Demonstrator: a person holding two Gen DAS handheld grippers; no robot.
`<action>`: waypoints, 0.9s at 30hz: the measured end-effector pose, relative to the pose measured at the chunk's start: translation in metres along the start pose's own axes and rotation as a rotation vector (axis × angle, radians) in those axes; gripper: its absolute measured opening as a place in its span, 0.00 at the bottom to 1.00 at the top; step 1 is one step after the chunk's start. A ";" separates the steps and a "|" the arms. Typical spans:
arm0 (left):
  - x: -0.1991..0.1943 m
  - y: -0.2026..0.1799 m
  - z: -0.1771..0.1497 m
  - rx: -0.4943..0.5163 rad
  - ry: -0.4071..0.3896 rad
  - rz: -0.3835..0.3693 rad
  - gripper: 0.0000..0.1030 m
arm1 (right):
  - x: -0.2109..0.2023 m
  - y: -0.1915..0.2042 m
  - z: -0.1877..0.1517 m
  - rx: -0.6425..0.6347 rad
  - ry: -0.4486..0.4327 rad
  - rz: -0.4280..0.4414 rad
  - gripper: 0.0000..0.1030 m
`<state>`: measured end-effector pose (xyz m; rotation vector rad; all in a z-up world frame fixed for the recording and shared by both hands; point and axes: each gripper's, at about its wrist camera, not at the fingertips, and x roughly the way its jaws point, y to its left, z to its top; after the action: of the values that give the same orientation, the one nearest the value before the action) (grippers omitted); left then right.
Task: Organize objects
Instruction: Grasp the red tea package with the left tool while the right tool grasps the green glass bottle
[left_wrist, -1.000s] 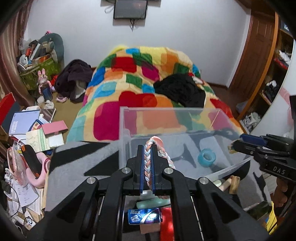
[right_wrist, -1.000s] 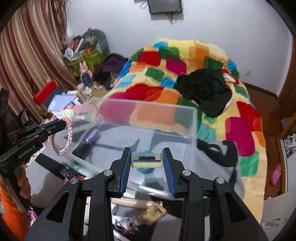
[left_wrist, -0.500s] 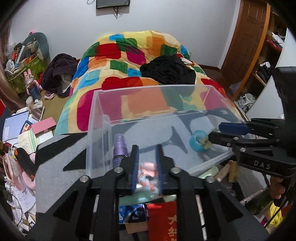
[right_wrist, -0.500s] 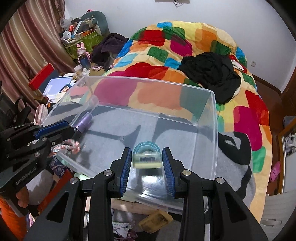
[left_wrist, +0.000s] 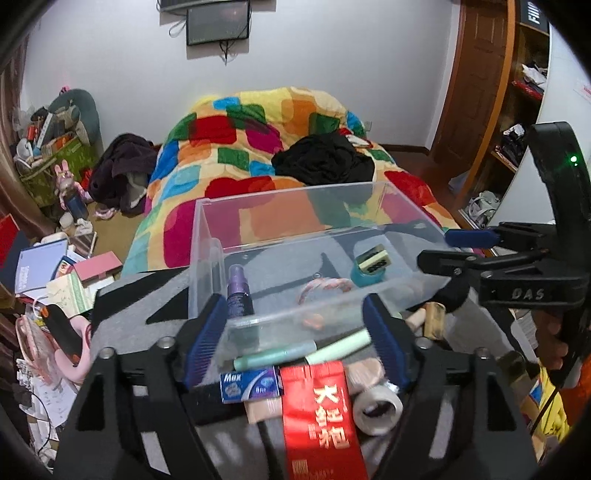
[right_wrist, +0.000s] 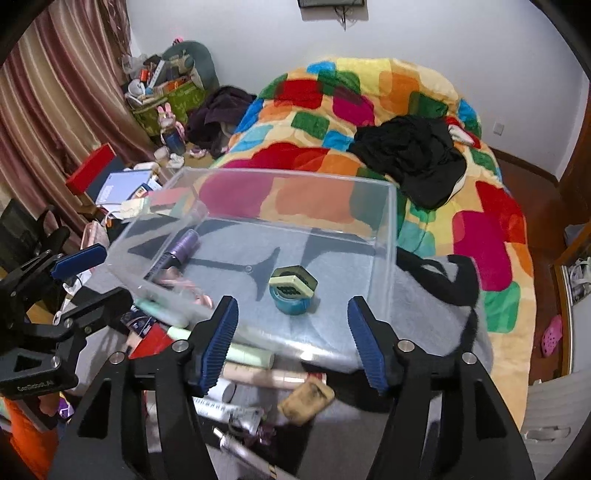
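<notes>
Four items in clear bin (left_wrist: 207, 236), purple bottle (left_wrist: 238, 291), braided bracelet (left_wrist: 325, 286), pale clip (left_wrist: 373, 258) on teal tape roll (left_wrist: 364, 277)

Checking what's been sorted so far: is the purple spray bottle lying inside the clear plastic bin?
Yes, the purple spray bottle lies on its side along the left wall inside the clear plastic bin.

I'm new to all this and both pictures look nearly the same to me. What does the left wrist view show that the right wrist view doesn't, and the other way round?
Only the left wrist view shows the red packet, the roll of tape and the wooden shelves.

Only the right wrist view shows the striped curtain and a pink shoe on the floor.

Both show the clear box holding a purple bottle, a braided band and a teal roll with a small block on it, plus the colourful bedspread behind. Each view shows both open grippers: left gripper, right gripper.
</notes>
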<state>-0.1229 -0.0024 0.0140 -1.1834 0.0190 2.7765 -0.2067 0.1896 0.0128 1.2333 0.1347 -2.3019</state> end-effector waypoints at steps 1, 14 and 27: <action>-0.004 -0.001 -0.003 0.005 -0.007 0.005 0.82 | -0.008 0.000 -0.004 -0.005 -0.017 -0.004 0.63; -0.013 -0.003 -0.066 -0.043 0.084 -0.014 0.92 | -0.060 -0.004 -0.070 -0.051 -0.075 -0.058 0.76; 0.006 -0.020 -0.114 -0.076 0.154 -0.002 0.92 | -0.038 -0.006 -0.142 0.023 0.034 -0.027 0.77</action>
<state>-0.0430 0.0114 -0.0687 -1.4115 -0.0746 2.6999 -0.0858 0.2557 -0.0399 1.2896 0.1386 -2.3123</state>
